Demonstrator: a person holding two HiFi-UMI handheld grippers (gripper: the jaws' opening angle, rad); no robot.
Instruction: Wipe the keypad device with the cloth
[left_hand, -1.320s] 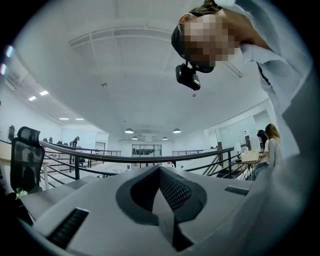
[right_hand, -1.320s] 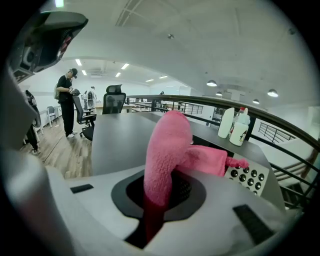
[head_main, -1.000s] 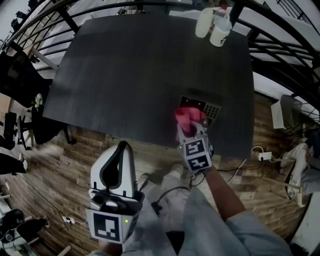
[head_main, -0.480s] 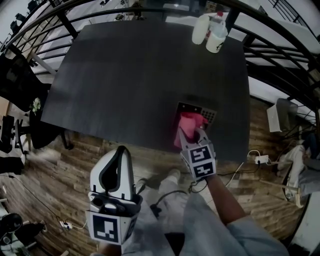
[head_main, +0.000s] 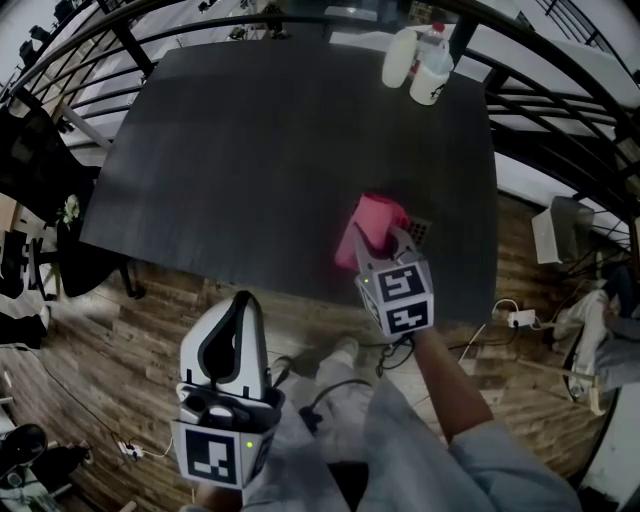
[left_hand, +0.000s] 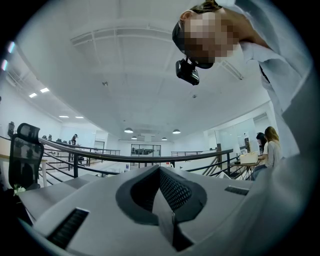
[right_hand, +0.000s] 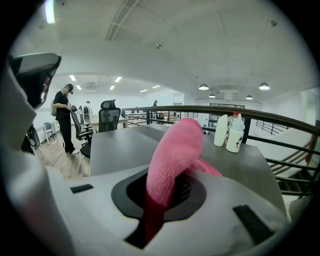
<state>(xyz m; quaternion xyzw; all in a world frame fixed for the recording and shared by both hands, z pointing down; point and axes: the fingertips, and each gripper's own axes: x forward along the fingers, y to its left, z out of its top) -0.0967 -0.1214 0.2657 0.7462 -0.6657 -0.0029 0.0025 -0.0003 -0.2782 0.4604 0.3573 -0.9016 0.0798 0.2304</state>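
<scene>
The right tongs (head_main: 384, 243) reach over the near edge of the dark desk (head_main: 280, 150), toward its right side. In the right gripper view the right tongs' jaws are clamped on the pink cloth (right_hand: 176, 152), which bulges up out of them in a thick fold. From the head view the cloth (head_main: 366, 226) lies over the keypad device (head_main: 421, 231) and hides most of it. Only a strip of keys shows at the cloth's right edge. It looks as if the cloth rests on the device, though the angle does not make the contact certain.

The left tongs (head_main: 243, 300) hang off the desk, above the wooden floor (head_main: 130, 330) and close to the person's body. In the left gripper view the left tongs' jaws (left_hand: 167, 197) are pressed together with nothing between them.

Two white bottles (head_main: 418, 62) stand side by side at the desk's far right corner.
</scene>
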